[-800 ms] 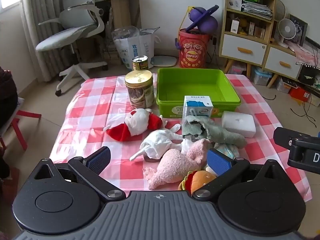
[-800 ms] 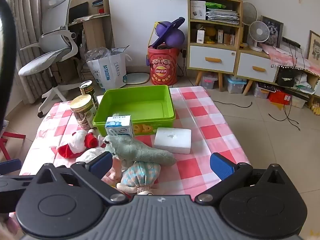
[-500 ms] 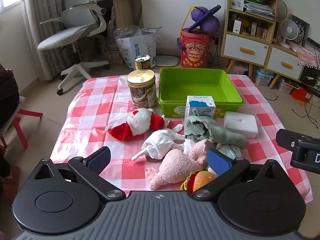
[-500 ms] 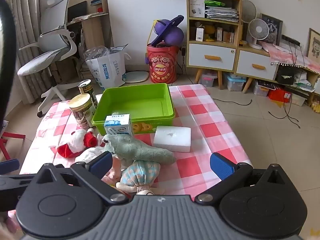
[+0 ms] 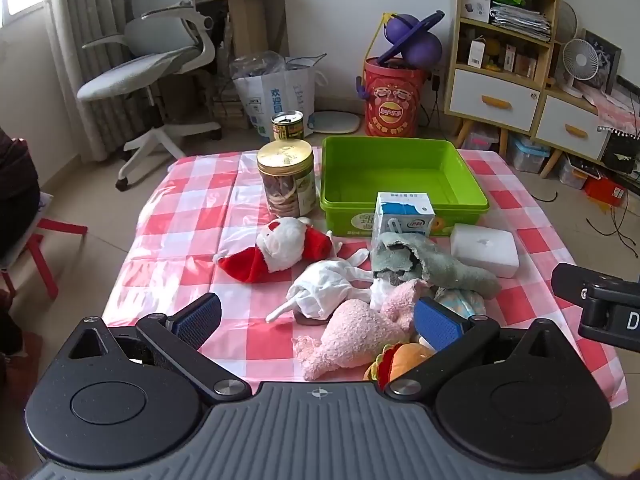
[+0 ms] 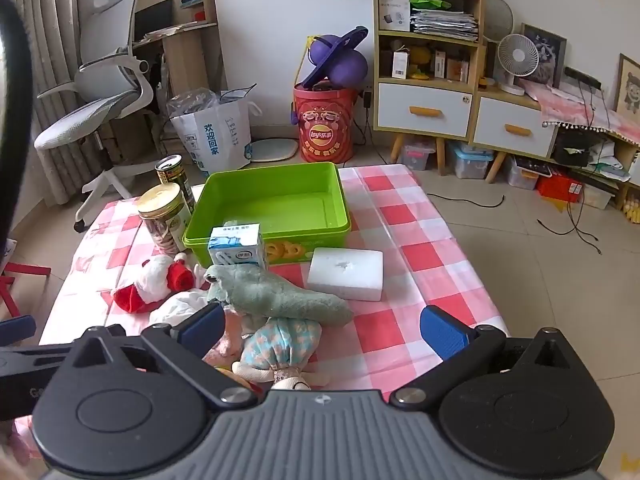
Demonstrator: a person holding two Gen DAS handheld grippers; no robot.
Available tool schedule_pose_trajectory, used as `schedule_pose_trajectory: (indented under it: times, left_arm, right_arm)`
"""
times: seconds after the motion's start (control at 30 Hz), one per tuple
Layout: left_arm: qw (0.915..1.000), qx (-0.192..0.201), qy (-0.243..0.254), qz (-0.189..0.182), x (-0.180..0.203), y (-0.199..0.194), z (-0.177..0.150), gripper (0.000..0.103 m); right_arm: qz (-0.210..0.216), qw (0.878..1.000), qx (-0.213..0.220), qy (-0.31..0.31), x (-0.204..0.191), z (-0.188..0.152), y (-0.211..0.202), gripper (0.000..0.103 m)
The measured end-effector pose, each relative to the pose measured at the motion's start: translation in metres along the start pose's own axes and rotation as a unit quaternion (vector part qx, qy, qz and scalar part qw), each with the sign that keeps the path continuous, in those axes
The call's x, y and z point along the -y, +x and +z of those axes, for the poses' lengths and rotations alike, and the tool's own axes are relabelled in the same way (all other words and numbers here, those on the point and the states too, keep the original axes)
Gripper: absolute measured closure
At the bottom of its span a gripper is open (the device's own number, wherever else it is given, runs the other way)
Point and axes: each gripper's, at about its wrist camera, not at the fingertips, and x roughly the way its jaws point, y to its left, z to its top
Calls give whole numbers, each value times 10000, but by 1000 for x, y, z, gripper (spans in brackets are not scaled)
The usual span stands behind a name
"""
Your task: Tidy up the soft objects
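On checked cloth [image 5: 188, 216]: fluffy pink plush [image 5: 356, 332], rectangular green bin [image 5: 400, 200].

Both views bright, lit by soft daylight. Source is the window behind the grey pleated curtain [image 5: 76, 40] at upper left; the pane blows out to white in the left wrist view. Shadows are faint and diffuse, only thin ones under the soft toys. Mild glare on the glossy red-and-white checked plastic tablecloth [image 5: 184, 220] and on the gold lid of the clear round jar [image 5: 285, 155]. Focus is sharp in the centre, no motion blur. Strong fisheye bending: the wooden shelf unit with white drawers [image 6: 428, 60] leans and curves, and black vignette fills the corners, heaviest at the right wrist view's left edge.
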Motion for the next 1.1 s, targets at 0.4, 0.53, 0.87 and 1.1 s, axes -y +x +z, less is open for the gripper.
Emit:
schedule_pose_trajectory:
  times: [0.4,0.53,0.87,1.1]
  left_arm:
    - [10000,3,-22,-1,-3,1,-1,5]
    - [10000,3,-25,7,-4,1,-1,5]
    - [10000,9,-20,16,-3,0,0,5]
    - [10000,10,-20,22,-3,0,0,5]
  right_arm:
    - [6,10000,-4,11,0,0,0,22]
    - [8,10000,-6,18,0,0,0,22]
    - [8,10000,-4,17,0,0,0,22]
    - [10,10000,-6,15,0,0,0,22]
